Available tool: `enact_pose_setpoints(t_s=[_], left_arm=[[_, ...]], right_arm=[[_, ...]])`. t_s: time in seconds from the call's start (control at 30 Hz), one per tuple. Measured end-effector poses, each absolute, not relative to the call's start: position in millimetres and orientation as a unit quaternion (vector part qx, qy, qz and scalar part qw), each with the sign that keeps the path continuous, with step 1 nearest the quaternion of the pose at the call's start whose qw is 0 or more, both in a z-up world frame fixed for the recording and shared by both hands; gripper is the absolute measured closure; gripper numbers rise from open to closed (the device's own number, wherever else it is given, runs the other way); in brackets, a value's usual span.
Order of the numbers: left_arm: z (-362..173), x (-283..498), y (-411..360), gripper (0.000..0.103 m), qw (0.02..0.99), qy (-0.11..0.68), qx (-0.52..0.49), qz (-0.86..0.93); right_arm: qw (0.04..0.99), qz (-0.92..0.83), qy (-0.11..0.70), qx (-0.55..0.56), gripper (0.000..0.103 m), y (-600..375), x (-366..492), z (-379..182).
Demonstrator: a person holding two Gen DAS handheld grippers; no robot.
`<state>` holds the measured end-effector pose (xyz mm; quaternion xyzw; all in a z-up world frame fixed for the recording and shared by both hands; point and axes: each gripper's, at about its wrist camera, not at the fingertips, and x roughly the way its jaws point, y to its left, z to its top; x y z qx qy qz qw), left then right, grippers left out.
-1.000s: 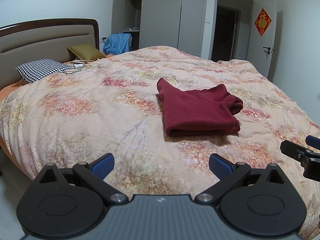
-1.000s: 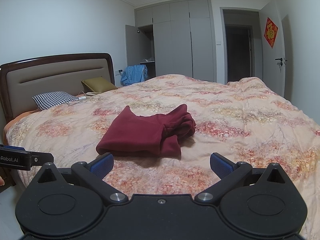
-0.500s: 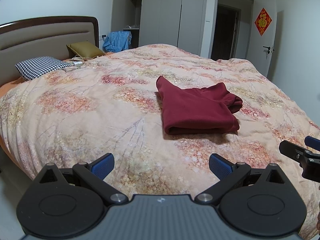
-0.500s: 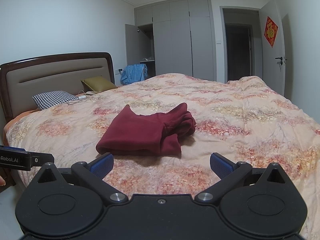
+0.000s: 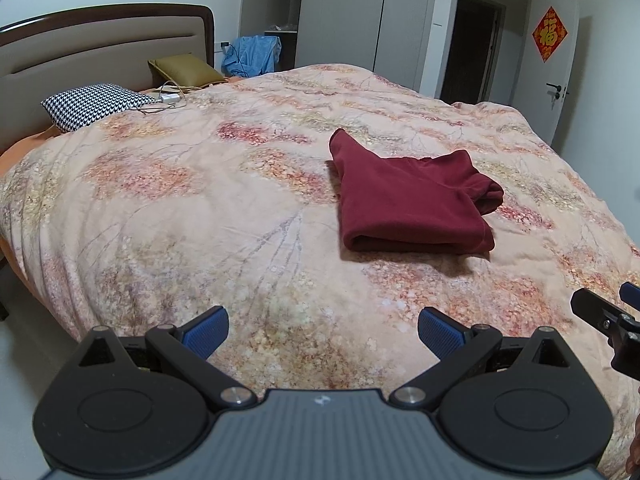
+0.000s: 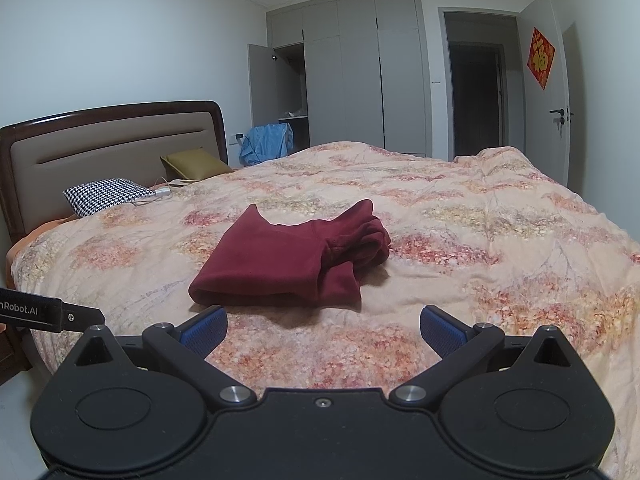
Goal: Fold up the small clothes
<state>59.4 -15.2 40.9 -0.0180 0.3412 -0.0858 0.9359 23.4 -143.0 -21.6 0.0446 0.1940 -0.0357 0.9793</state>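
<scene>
A dark red garment (image 5: 408, 200) lies folded into a compact rectangle on the floral bedspread (image 5: 240, 208); it also shows in the right wrist view (image 6: 280, 268), with bunched sleeves at its right end. My left gripper (image 5: 323, 332) is open and empty, held above the near edge of the bed, well short of the garment. My right gripper (image 6: 323, 330) is open and empty, just in front of the garment's near fold. The right gripper's tip shows at the right edge of the left wrist view (image 5: 608, 316).
A houndstooth pillow (image 5: 96, 106), an olive pillow (image 5: 184, 70) and a white charger with cable (image 5: 170, 99) lie by the headboard (image 5: 100, 48). Blue clothing (image 5: 252, 56) hangs by an open wardrobe. A door (image 5: 560, 72) stands at right.
The left wrist view has dipped slightly, so the bed and garment sit a little higher in frame. The garment has not moved. Both grippers stay open.
</scene>
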Motion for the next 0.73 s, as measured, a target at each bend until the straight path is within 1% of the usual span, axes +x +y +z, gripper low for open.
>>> enact_pose_setpoints(t_s=[0.73], left_arm=[[33,72,-18,0.000,0.930,0.355,-0.008,-0.094]], right_arm=[[0.975,-0.033,0.213,0.049,0.001,-146,38,-28]])
